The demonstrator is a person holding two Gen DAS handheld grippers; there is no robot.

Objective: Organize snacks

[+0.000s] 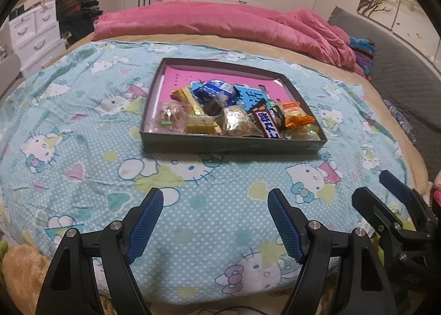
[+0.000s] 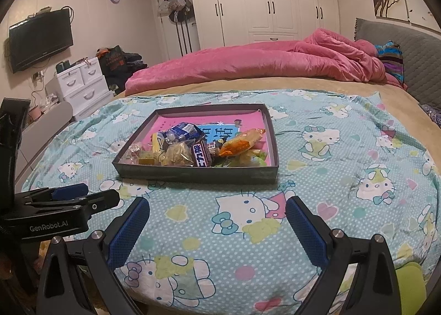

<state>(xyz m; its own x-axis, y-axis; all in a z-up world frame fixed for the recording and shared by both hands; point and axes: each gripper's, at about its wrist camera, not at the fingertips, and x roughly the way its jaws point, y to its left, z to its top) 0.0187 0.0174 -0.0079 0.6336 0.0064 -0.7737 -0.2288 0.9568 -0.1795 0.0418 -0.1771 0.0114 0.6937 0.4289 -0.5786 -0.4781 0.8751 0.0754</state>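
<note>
The wrapped snacks lie heaped at the near end of a shallow dark cardboard tray with a pink floor, out on the blue cartoon-cat bedspread. My left gripper and right gripper hover near it, jaws spread, holding nothing.

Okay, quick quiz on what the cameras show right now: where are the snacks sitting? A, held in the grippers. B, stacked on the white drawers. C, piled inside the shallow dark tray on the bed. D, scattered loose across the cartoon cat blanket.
C: the snacks lie heaped at the near end of the tray, which rests on the blanket; both the left gripper and the right gripper stand open and empty.
</note>
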